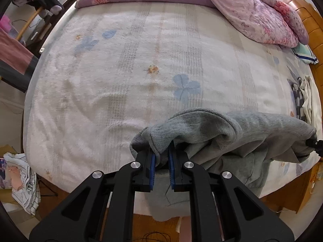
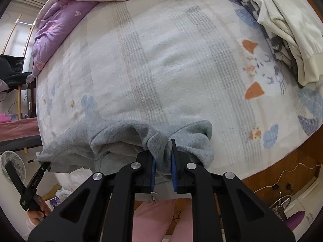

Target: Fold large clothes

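Left gripper (image 1: 161, 159) with black arms and blue pads, clamped on a bunched edge of the grey fleece sweatshirt (image 1: 232, 139). Right gripper (image 2: 163, 159) likewise pinched shut on the sweatshirt (image 2: 121, 139), at another fold of the same edge. Stretched between the two grippers at the near edge of the white patterned fleece blanket (image 1: 121, 70), with its thick knit crumpled into soft ridges, a ribbed hem turned over, and the lower part hanging slack past the blanket's edge. Grey fabric matte and fuzzy, paler on the inner face.

On the blanket, to the right of the sweatshirt, a pile of cream and dark checked clothes (image 2: 282, 20). At the blanket's far end, a purple and pink floral quilt (image 1: 252, 10), rumpled.
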Available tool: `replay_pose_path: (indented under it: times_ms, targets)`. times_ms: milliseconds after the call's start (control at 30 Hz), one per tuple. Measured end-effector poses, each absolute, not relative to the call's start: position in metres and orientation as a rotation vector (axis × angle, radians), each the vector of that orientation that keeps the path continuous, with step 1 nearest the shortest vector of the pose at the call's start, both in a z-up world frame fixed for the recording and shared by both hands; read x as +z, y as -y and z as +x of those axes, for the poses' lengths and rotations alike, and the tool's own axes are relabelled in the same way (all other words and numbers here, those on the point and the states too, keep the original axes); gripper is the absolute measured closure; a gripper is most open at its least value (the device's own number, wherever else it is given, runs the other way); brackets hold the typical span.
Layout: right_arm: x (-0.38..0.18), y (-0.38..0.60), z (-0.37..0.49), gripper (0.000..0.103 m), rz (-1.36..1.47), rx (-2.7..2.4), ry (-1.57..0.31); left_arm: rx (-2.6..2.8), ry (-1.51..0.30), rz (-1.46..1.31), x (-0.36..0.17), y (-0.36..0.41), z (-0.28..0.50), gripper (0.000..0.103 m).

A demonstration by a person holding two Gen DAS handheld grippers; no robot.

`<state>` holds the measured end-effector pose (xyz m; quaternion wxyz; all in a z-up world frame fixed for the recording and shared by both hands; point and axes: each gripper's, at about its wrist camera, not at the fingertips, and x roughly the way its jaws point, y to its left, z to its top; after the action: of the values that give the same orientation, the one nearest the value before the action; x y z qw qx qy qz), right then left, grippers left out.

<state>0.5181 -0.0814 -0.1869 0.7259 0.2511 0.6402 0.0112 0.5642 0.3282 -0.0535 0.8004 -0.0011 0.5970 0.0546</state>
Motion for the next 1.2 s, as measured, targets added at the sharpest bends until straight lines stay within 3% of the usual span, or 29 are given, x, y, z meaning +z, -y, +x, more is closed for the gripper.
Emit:
replay_pose_path:
  times_ms: [467,800,900,933,1000,1067,1100,1133,1200]
  targets:
    - [-0.208,0.082,0.422,0.091,0.495,0.039,-1.391,0.161,-1.240,0.031,-0.066,-0.324,0.455,0.092]
    - [-0.299,0.063,0.369,0.090,0.399,-0.010,-1.539,0.186,-1.402,0.004,-0.157,-0.335,0.384,0.092]
    - [-0.328,0.058,0.359,0.085,0.355,-0.047,-1.598,0.202,-1.468,-0.003,-0.190,-0.339,0.369,0.092]
    - [-0.337,0.056,0.356,0.081,0.339,-0.064,-1.624,0.202,-1.494,-0.007,-0.199,-0.339,0.366,0.090]
    - [-0.345,0.058,0.351,0.057,0.309,-0.121,-1.673,0.191,-1.557,-0.011,-0.211,-0.338,0.361,0.086]
    - [-0.344,0.066,0.343,0.047,0.339,-0.156,-1.695,0.172,-1.578,-0.013,-0.212,-0.338,0.357,0.077]
    - [-0.342,0.070,0.339,0.047,0.361,-0.153,-1.704,0.166,-1.585,-0.004,-0.209,-0.339,0.354,0.070]
    - [-0.340,0.075,0.334,0.047,0.383,-0.148,-1.716,0.161,-1.593,0.000,-0.207,-0.340,0.352,0.050]
    - [-0.334,0.082,0.326,0.041,0.398,-0.149,-1.728,0.153,-1.589,-0.011,-0.199,-0.344,0.347,0.044]
